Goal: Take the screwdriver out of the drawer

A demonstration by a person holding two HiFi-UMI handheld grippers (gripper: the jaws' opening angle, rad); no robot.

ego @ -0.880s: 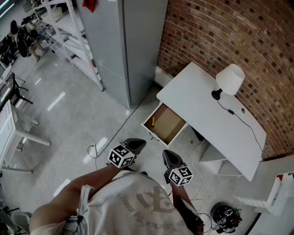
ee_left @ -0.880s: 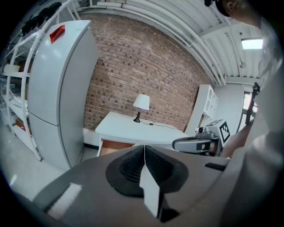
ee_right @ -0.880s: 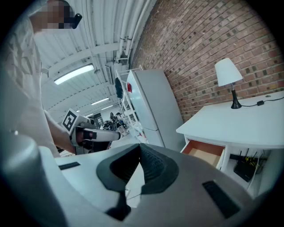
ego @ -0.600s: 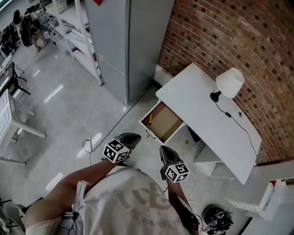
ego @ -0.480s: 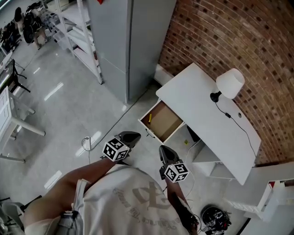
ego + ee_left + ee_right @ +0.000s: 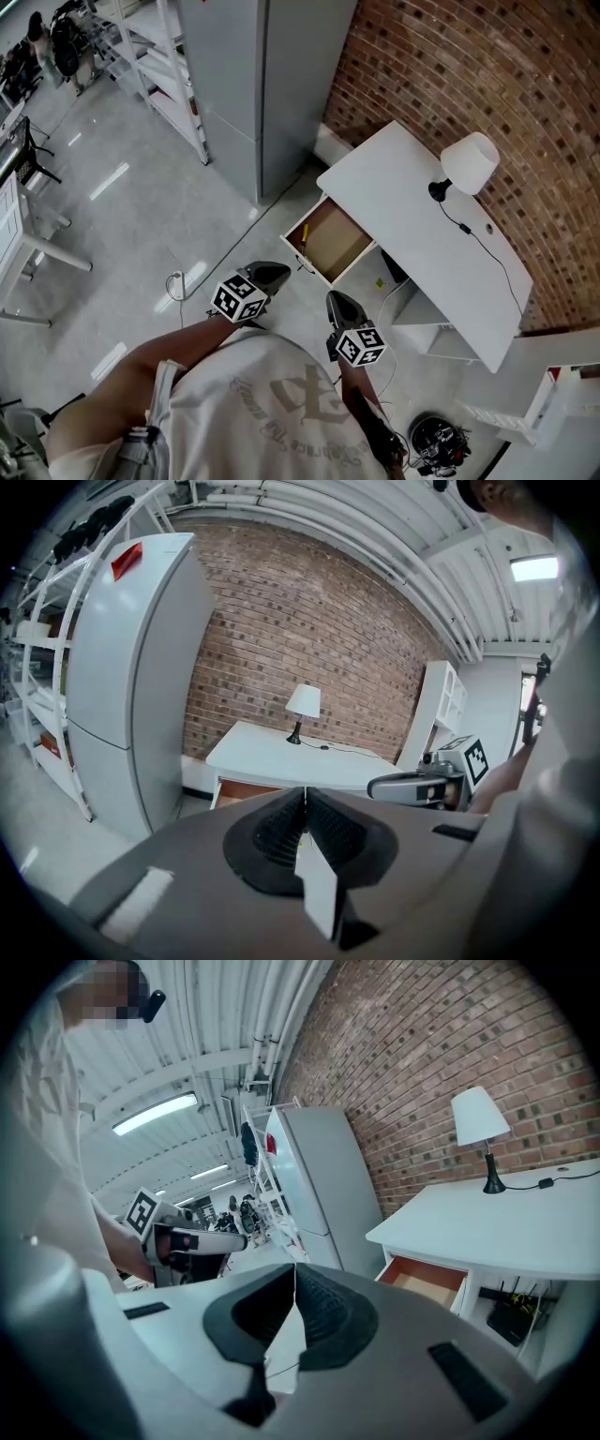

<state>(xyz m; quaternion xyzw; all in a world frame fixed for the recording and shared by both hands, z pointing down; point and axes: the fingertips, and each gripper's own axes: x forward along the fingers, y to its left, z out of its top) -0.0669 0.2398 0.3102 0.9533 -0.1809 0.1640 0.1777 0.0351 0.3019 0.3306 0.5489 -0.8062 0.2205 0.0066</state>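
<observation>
The white desk (image 6: 412, 220) stands against the brick wall with its drawer (image 6: 330, 240) pulled open. A small yellow-handled screwdriver (image 6: 305, 232) lies at the drawer's left end. My left gripper (image 6: 275, 272) and right gripper (image 6: 336, 300) are held side by side in front of my body, short of the drawer, above the floor. Both are shut and empty. In the left gripper view the left gripper (image 6: 305, 797) has its pads together, with the drawer (image 6: 246, 788) beyond. In the right gripper view the right gripper (image 6: 293, 1281) is likewise closed, the drawer (image 6: 427, 1282) to its right.
A white lamp (image 6: 469, 161) with a black cable stands on the desk. A tall grey fridge (image 6: 253, 84) stands left of the desk, with a white rack (image 6: 141, 56) beyond. A cable (image 6: 178, 284) lies on the floor. Black gear (image 6: 439, 441) sits at the lower right.
The head view has shifted a little, and the desk and drawer sit slightly higher and further left. Both grippers stay shut and side by side, a bit higher in the picture.
</observation>
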